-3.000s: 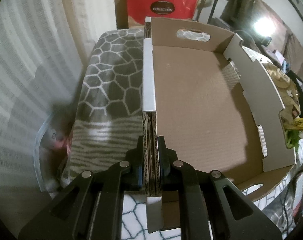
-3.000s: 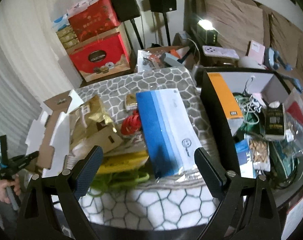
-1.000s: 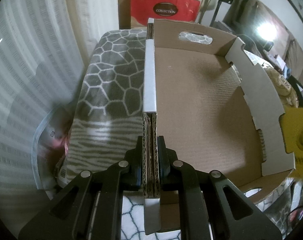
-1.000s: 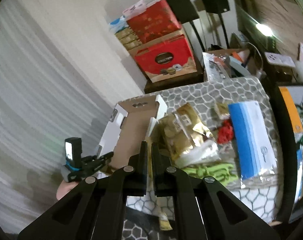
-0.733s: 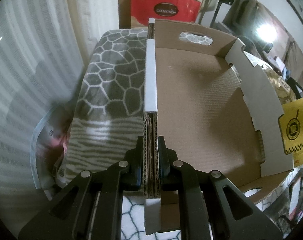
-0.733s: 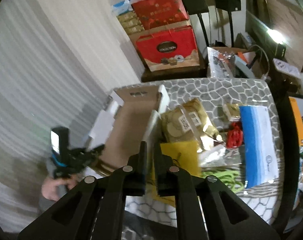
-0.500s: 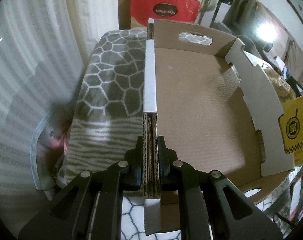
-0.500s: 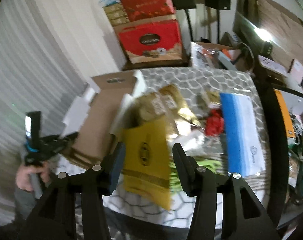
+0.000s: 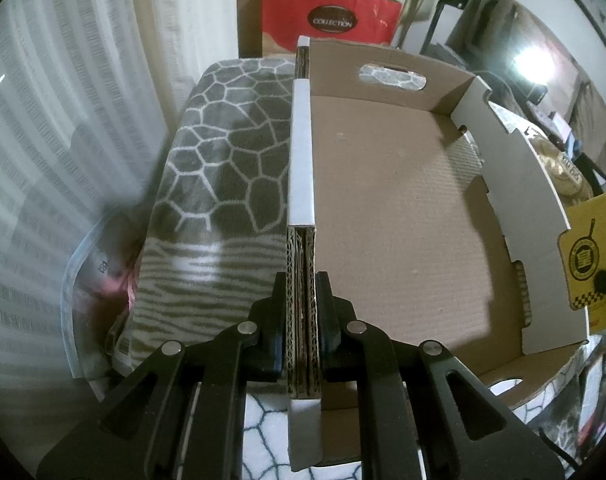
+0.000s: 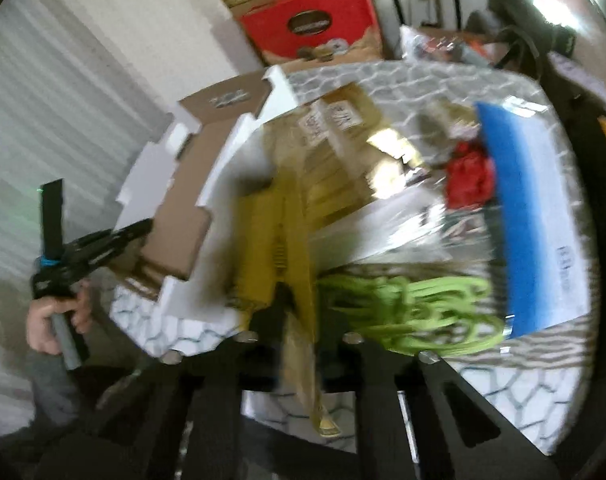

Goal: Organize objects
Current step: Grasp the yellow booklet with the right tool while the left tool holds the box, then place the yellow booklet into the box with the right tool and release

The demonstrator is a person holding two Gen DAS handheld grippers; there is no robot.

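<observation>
My left gripper [image 9: 301,308] is shut on the left wall of an open, empty cardboard box [image 9: 391,216] that sits on a table with a grey honeycomb-pattern cloth [image 9: 231,152]. My right gripper [image 10: 299,316] is shut on a flat yellow packet [image 10: 279,232], held edge-on just outside the box's white right wall [image 10: 227,184]. The packet [image 9: 595,256] also shows at the right edge of the left wrist view, beside that wall. The right wrist view is blurred.
On the cloth right of the box lie gold snack bags [image 10: 343,132], a red bundle [image 10: 469,180], a blue and white packet [image 10: 539,216] and a green cord [image 10: 407,304]. Red gift boxes [image 9: 331,20] stand behind the table. A white curtain [image 9: 63,100] hangs at left.
My right gripper closed on the yellow packet, lifted it from the pile and carried it left to the box's right wall. My left gripper kept its hold on the box wall.
</observation>
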